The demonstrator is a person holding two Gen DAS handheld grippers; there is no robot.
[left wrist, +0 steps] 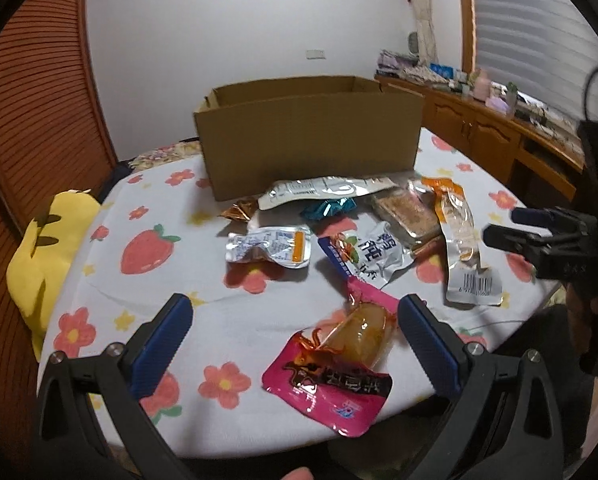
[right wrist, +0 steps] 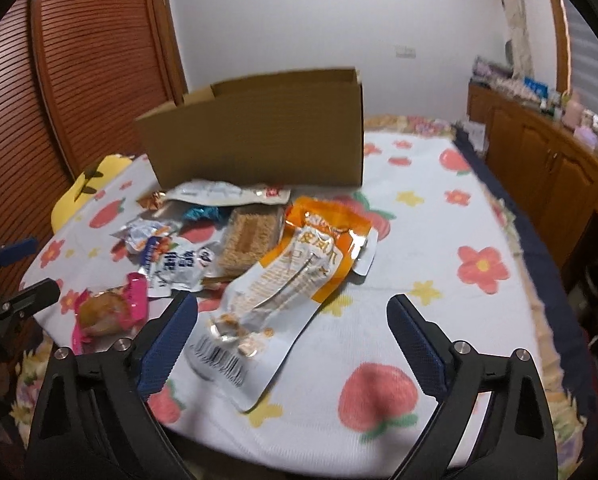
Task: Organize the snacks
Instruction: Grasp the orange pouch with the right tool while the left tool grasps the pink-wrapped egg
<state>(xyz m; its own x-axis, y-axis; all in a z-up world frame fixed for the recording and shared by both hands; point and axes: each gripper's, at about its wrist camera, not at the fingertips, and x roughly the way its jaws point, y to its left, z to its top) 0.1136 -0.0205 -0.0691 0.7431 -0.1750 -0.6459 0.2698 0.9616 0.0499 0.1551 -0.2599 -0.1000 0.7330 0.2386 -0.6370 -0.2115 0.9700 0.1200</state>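
Observation:
An open cardboard box (left wrist: pixel 311 136) stands at the far side of a table with a strawberry-print cloth (left wrist: pixel 235 320). Several snack packets lie in front of it. A pink packet (left wrist: pixel 331 376) lies near the front edge, under and between the fingers of my open left gripper (left wrist: pixel 295 332), nearer the right finger. A long orange-and-white packet (right wrist: pixel 283 288) lies flat, its barcode end between the fingers of my open right gripper (right wrist: pixel 293 336), close to the left finger. Neither gripper holds anything. The right gripper (left wrist: pixel 503 226) also shows at the right edge of the left wrist view.
A silver packet (left wrist: pixel 269 246), a blue-and-white packet (left wrist: pixel 363 254), a clear-wrapped bar (left wrist: pixel 405 210) and a teal wrapper (left wrist: pixel 329 208) lie in the pile. A yellow cushion (left wrist: pixel 47 256) sits off the table's left. A cluttered wooden cabinet (left wrist: pixel 499 132) runs along the right.

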